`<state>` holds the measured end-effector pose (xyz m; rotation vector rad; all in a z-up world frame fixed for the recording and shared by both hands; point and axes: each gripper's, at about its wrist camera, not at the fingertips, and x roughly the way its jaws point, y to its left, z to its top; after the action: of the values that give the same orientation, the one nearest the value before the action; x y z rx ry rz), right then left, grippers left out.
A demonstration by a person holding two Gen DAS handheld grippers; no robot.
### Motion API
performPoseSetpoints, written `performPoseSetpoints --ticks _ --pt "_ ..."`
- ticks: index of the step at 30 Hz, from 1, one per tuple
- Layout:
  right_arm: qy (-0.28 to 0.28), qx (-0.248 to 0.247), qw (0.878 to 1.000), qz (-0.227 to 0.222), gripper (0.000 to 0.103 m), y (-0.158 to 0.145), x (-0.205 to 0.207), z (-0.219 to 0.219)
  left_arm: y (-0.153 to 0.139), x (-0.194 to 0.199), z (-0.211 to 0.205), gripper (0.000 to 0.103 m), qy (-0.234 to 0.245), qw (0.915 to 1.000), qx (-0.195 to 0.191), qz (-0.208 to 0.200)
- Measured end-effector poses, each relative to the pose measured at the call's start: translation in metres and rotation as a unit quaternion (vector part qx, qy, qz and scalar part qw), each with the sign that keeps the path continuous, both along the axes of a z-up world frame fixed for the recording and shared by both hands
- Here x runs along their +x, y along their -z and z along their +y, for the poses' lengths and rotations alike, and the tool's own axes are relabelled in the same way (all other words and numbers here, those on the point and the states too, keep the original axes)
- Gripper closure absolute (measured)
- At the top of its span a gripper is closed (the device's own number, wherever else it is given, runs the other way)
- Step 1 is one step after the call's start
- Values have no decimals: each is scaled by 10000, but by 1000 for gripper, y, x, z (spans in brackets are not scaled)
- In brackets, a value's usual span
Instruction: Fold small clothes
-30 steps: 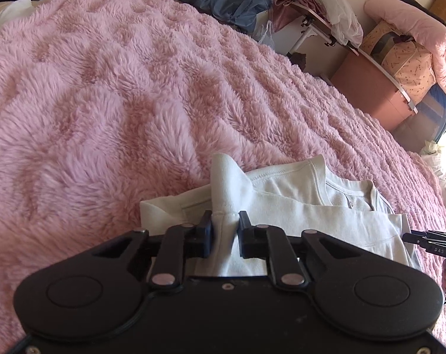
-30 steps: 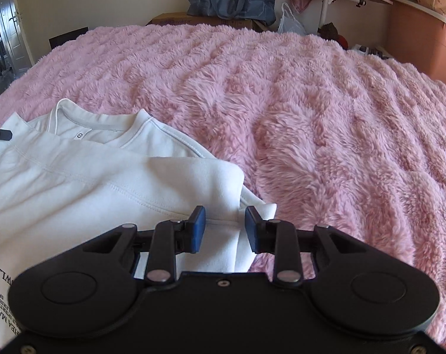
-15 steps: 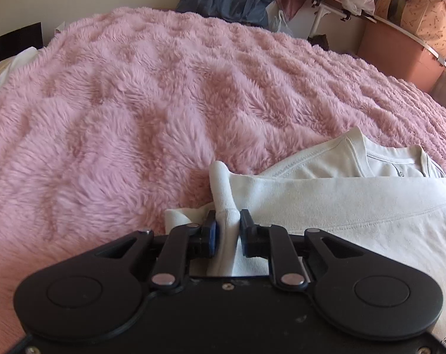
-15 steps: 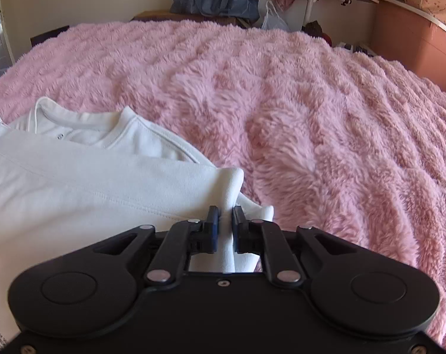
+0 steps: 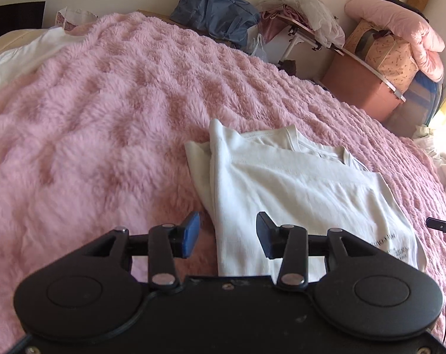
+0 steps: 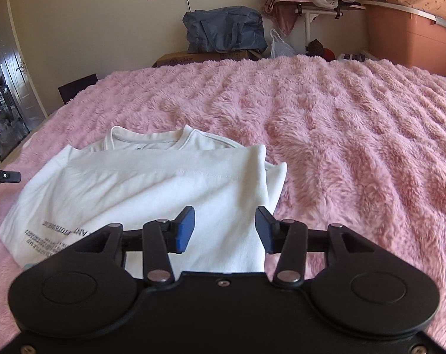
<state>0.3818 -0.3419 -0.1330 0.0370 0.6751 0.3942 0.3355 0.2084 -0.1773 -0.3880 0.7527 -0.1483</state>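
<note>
A white T-shirt (image 5: 296, 183) with small black print lies folded on the pink fluffy blanket (image 5: 104, 124), its lower part doubled up over the chest, the collar showing beyond the fold. My left gripper (image 5: 228, 233) is open and empty, hovering over the shirt's left edge. In the right wrist view the same shirt (image 6: 152, 188) lies ahead, and my right gripper (image 6: 224, 230) is open and empty above its right edge. The tip of the other gripper shows at the far side in each view (image 5: 441, 225) (image 6: 4, 176).
The pink blanket (image 6: 341, 135) covers the whole bed. Beyond it stand a blue bag (image 6: 225, 28), a folding table with clothes (image 6: 311, 3), a pink storage bin (image 6: 408, 41) and a white sheet (image 5: 25, 56) at the left edge.
Both grippers have let go of the shirt's folded corners, opened wide and pulled back and up. The shirt now lies flat and folded on the blanket.
</note>
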Motion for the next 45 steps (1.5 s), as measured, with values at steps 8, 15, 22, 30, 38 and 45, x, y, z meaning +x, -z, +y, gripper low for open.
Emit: performPoseSetpoints --ticks 8,15,22,30,38,45 --pt "-140 -115 9989 441 50 33 -66 -12 38 -54 3 58 81 9971 -674 334" --pt "102 -275 9973 680 47 49 -63 -13 39 -51 -13 60 203 9981 -509 281" --pt "48 -90 9979 640 58 52 -66 -6 36 -43 -22 88 486 9975 -504 110" --pt "226 -314 9965 737 98 50 -66 -2 21 -41 -25 100 439 9984 -154 311" --pt "357 -349 9976 479 99 23 -82 -19 6 -39 -27 102 431 9950 450 785" --pt "507 -537 9928 941 100 66 -74 -19 58 -30 -20 102 195 9907 227 1324"
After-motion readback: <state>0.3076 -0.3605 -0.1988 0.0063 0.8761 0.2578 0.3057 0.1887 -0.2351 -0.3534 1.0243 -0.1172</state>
